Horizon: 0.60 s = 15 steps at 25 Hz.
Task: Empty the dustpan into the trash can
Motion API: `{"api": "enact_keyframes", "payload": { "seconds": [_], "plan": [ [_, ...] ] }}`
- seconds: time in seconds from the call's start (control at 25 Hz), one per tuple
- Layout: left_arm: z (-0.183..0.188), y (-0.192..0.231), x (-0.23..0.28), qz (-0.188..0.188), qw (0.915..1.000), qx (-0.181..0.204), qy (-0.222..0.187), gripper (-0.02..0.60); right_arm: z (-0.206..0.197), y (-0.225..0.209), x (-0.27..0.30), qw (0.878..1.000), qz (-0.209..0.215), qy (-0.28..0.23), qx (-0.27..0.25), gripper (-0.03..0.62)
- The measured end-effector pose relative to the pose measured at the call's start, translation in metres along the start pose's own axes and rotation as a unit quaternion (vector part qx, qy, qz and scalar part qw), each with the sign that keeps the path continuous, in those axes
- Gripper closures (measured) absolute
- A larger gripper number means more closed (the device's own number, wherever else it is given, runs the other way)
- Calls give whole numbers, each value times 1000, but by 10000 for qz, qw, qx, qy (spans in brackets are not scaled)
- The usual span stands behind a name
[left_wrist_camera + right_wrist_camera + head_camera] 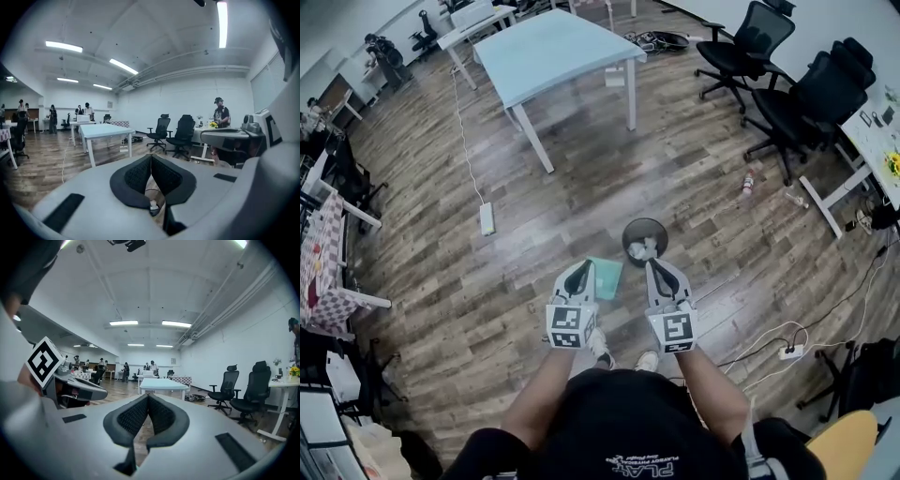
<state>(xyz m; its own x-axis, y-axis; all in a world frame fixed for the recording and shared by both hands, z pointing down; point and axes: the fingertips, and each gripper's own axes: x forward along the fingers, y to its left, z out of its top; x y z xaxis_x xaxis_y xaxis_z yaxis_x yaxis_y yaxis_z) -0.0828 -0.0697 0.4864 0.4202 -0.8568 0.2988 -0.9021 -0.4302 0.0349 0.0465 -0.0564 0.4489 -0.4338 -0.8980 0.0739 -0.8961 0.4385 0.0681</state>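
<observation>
Head view | left hand-held gripper closed, empty | right hand-held gripper closed, empty | shirt print illegible

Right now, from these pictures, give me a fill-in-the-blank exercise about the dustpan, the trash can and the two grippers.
1. The teal dustpan lies on the wooden ____, held by neither gripper.
2. The round black trash can next to it holds crumpled white ____.
3. The left gripper and the right gripper both have their jaws ____, with nothing between them.

Missing words: floor; paper; shut
</observation>
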Motion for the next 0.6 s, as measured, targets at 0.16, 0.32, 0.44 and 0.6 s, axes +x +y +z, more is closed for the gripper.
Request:
{"api": "enact_keyframes", "payload": {
  "seconds": [0.16, 0.32, 0.44, 0.6],
  "plan": [
    [11, -19, -6, -219, 9996, -156, -74, 557, 14, -4, -14, 9998, -112, -146, -29, 569],
    [19, -32, -7, -310, 9993, -129, -160, 557, 19, -7, -17, 9996, -148, -235, -71, 569],
    [18, -38, -9, -376, 9991, -113, -129, 557, 21, -7, -21, 9995, -138, -266, -51, 569],
    [18, -46, -12, -424, 9990, -84, -130, 557, 25, -8, -26, 9993, -96, -350, -86, 569]
  ]
}}
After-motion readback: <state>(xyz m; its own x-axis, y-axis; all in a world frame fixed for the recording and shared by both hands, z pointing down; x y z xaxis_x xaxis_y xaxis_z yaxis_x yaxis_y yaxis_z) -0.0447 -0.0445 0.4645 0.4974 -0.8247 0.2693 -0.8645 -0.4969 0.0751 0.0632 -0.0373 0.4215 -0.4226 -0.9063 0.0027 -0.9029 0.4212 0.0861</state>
